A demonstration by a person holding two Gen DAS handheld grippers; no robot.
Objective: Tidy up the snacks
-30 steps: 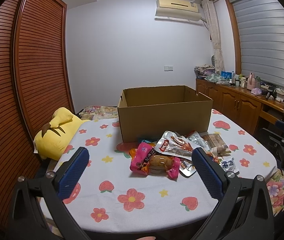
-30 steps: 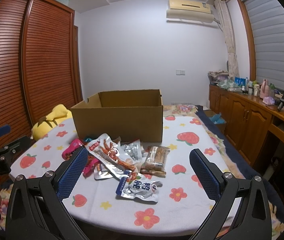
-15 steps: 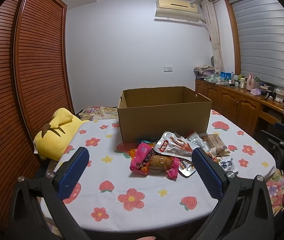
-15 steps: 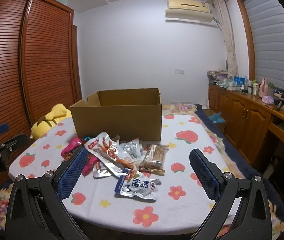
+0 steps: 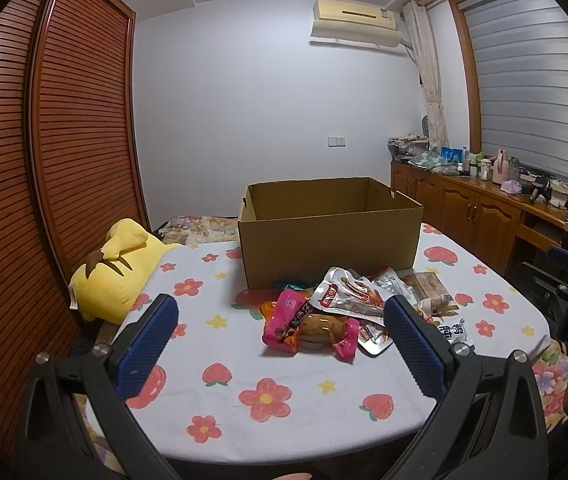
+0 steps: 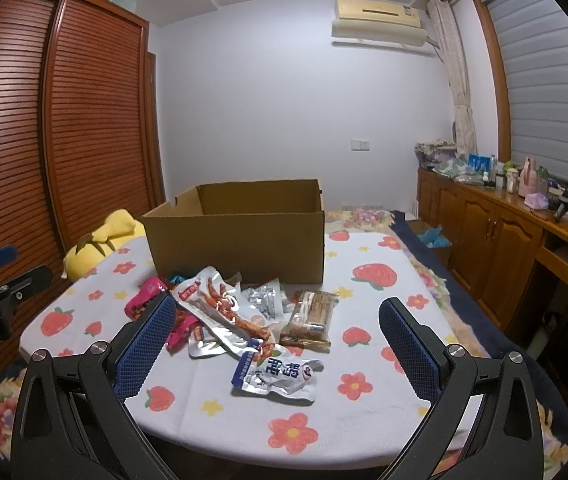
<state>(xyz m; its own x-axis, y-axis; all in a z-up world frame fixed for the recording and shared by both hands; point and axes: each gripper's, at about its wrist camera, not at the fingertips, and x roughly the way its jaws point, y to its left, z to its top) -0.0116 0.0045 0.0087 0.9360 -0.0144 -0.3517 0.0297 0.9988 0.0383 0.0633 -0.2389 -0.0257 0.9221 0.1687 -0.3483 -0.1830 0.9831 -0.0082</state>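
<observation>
A plain brown corrugated cardboard box [image 5: 329, 236] stands on a white tablecloth [image 5: 244, 364] printed with red flowers, pink strawberries and small yellow stars. Before it lie a bright pink wrapper around a brown bun [image 5: 311, 326], a silver foil pouch with red-orange pictures [image 6: 220, 300], a clear pack of tan biscuits [image 6: 312, 312] and a white-and-blue pouch with dark blue characters [image 6: 278, 374]. At the cloth's left edge sits a yellow plush toy with dark brown stripes [image 5: 114, 270]. Something teal, perhaps another wrapper [image 6: 178, 278], peeks out by the box.

snack pile [image 6: 244, 320] on table [image 6: 383, 420], before box [image 6: 240, 236].
</observation>
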